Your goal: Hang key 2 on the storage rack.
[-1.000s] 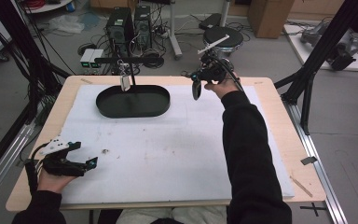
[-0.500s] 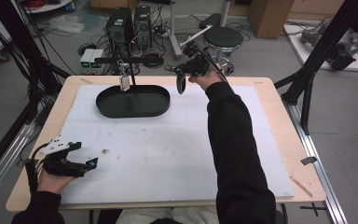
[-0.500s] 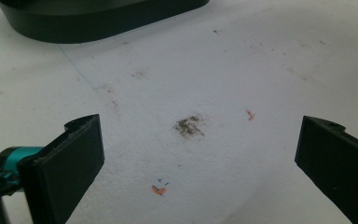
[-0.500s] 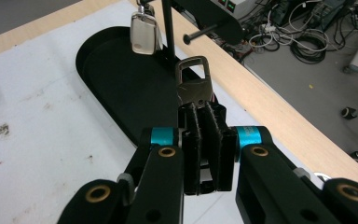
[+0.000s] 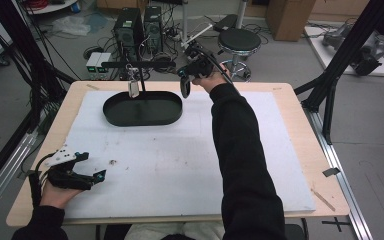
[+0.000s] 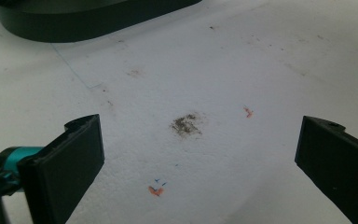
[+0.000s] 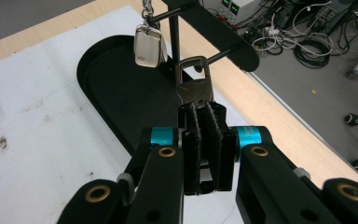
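A white sheet (image 5: 180,165) covers the wooden table. At the upper centre of the high view, the right gripper (image 7: 204,123) is clenched on a dark key fob (image 7: 194,84), beside the stand (image 7: 175,32) in the black tray (image 5: 125,116), near a hanging silver fob (image 7: 149,45). The left gripper (image 6: 196,154), lower left, rests with jaws released wide.

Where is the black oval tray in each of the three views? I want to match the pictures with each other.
High view: the black oval tray lies left of centre in the upper half, at the far side of the table.
Left gripper view: its wall runs along the top-left edge.
Right gripper view: it lies left of centre.
Shared landmark: the white mat under the tray.
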A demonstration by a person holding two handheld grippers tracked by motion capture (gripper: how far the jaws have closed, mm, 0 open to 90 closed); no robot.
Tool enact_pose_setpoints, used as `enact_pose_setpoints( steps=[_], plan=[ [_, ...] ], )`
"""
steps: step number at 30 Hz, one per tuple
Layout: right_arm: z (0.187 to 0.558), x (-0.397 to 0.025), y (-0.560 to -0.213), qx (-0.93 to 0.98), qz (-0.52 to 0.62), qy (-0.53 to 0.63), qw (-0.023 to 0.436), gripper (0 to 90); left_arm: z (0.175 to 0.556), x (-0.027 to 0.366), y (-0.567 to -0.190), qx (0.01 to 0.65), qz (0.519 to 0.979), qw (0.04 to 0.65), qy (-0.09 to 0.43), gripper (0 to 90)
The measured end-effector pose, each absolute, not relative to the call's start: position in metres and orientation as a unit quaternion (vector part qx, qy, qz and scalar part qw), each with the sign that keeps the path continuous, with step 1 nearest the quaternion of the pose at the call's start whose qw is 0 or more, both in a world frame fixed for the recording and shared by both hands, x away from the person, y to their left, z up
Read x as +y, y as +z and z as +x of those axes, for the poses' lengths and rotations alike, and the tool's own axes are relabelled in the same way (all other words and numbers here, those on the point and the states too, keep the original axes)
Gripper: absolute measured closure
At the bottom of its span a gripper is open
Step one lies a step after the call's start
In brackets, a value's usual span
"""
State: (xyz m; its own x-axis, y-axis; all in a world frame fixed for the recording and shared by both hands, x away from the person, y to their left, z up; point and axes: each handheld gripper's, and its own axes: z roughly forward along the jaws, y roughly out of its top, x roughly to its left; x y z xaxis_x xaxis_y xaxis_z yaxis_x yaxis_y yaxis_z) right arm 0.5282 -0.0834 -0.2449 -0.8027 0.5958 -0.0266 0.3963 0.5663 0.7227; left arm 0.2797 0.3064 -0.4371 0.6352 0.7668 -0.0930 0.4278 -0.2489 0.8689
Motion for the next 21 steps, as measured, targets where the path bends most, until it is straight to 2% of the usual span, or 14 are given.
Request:
enact_pose_setpoints(
  steps=[11, 21],
  plan=[
    [0.541, -0.073, -0.259, 0.872, 0.295, 0.37, 0.127, 85.4, 0.281, 0.307, -0.438, 0.387, 0.77, 0.475, 0.179, 1.7],
    [0.545, -0.065, -0.271, 0.872, 0.299, 0.355, 0.156, 85.2, 0.281, 0.307, -0.438, 0.386, 0.771, 0.474, 0.179, 1.7]
  ],
)
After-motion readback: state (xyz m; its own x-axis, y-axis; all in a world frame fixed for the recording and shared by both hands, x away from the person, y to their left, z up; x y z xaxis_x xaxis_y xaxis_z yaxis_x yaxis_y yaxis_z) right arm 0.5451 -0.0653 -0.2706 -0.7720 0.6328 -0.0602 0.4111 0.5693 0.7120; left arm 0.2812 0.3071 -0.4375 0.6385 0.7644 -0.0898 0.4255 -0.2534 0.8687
